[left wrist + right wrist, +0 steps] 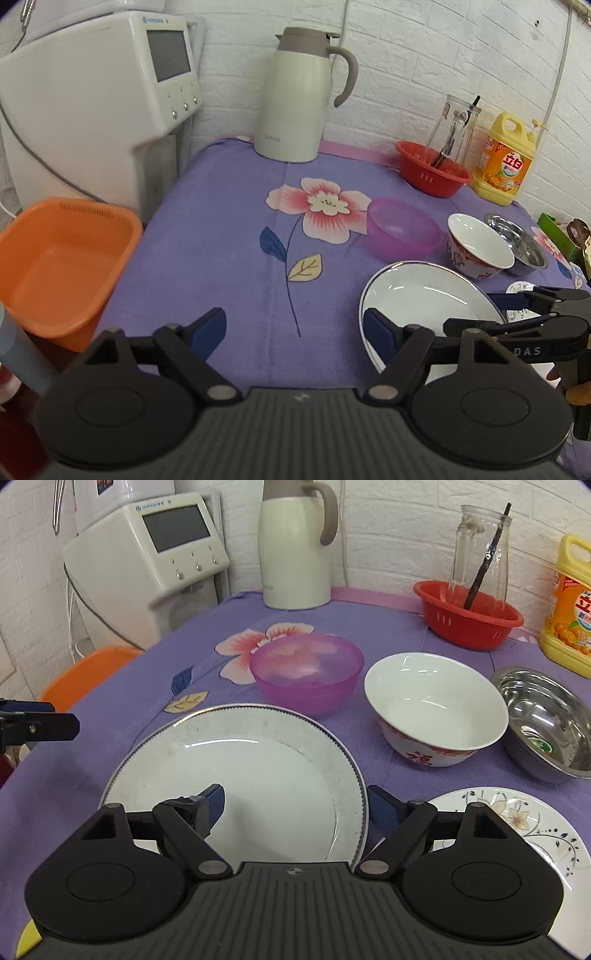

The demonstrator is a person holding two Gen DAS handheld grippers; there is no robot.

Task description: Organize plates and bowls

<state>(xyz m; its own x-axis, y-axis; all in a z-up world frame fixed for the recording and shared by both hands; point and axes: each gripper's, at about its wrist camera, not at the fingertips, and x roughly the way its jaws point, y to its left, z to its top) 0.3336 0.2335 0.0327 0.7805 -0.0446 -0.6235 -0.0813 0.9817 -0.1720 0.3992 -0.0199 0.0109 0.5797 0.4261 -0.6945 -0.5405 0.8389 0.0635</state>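
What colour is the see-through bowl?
Pink-purple; the see-through bowl shows best in the right wrist view.

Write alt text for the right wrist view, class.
The right gripper hangs open over a white plate on a purple cloth. Behind stand a pink bowl, a white bowl and a steel bowl; a floral plate lies at right.

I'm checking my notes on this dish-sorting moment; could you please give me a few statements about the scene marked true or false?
1. The left gripper is open with nothing between its fingers. True.
2. The purple bowl is stacked inside the white bowl. False: they stand side by side.
3. The glass jar stands in the red basket. True.
4. The large white plate lies in the orange basin. False: it rests on the purple tablecloth.
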